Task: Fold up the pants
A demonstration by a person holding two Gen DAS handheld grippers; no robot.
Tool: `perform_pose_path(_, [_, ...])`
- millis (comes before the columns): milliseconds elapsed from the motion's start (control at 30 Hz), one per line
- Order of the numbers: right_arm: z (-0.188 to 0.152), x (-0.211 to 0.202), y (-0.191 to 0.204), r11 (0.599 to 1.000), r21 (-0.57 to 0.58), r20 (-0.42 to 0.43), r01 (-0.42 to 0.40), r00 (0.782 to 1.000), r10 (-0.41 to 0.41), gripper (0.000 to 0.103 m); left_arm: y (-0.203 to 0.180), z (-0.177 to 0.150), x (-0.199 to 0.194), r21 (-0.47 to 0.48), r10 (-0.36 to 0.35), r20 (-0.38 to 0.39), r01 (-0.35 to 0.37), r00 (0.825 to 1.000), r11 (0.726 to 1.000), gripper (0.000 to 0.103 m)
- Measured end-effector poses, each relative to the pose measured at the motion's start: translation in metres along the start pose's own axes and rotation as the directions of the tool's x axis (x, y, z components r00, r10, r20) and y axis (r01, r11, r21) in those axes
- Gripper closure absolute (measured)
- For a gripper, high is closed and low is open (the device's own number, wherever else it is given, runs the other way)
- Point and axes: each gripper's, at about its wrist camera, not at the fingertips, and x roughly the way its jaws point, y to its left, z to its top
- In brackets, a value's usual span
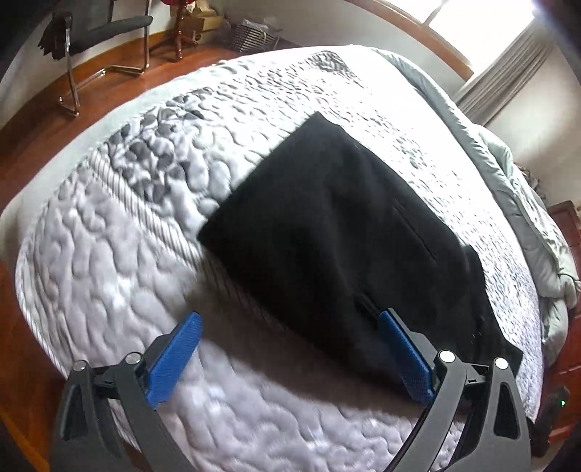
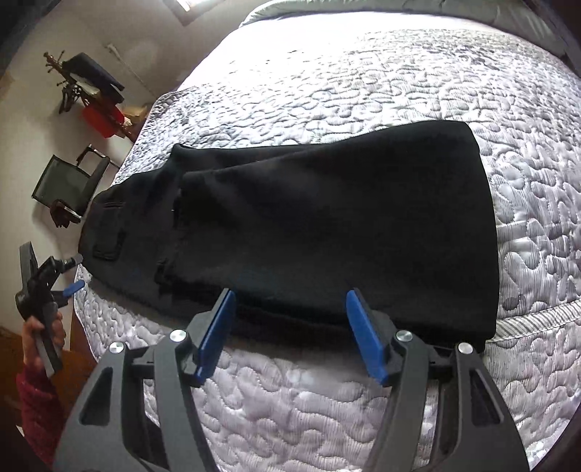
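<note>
Black pants lie folded flat on the quilted white bedspread, with one layer over another; they also show in the right wrist view. My left gripper is open and empty, its right blue pad over the pants' near edge. It also shows in the right wrist view, held at the bed's left edge near the waistband. My right gripper is open and empty, just above the pants' near edge.
The quilted bed fills both views. A grey duvet is bunched along the far side. A black chair and wooden floor lie beyond the bed. A curtain and window are at the back.
</note>
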Motion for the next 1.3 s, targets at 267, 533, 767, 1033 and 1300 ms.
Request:
perform_pose_path(267, [0.005, 0.006, -0.011, 1.000, 0.017, -0.014, 0.019, 1.000, -0.019, 0.039, 0.003, 0.029, 0.029, -0.016, 0.010, -0.039, -0.011, 0.999, 1.000, 0.005])
perform_pose_path(533, [0.008, 0.011, -0.012, 1.000, 0.001, -0.020, 0.020, 1.000, -0.020, 0.037, -0.019, 0.037, 0.039, -0.037, -0.108, -0.036, 0.107, 0.993, 0.994, 0.008])
perform_pose_path(767, [0.009, 0.013, -0.016, 1.000, 0.002, -0.014, 0.005, 1.000, -0.005, 0.036, -0.010, 0.038, 0.051, -0.074, -0.107, -0.056, 0.103, 0.993, 0.992, 0.031])
perform_pose_path(1033, [0.009, 0.005, -0.018, 1.000, 0.012, -0.010, 0.000, 1.000, 0.000, 0.036, -0.051, 0.033, 0.015, 0.014, -0.109, 0.068, 0.109, 0.992, 0.994, 0.074])
perform_pose_path(1300, [0.005, -0.016, -0.026, 0.999, 0.042, 0.039, -0.006, 0.999, 0.005, 0.036, -0.098, 0.024, -0.029, 0.141, -0.171, 0.193, 0.145, 0.966, 0.979, 0.075])
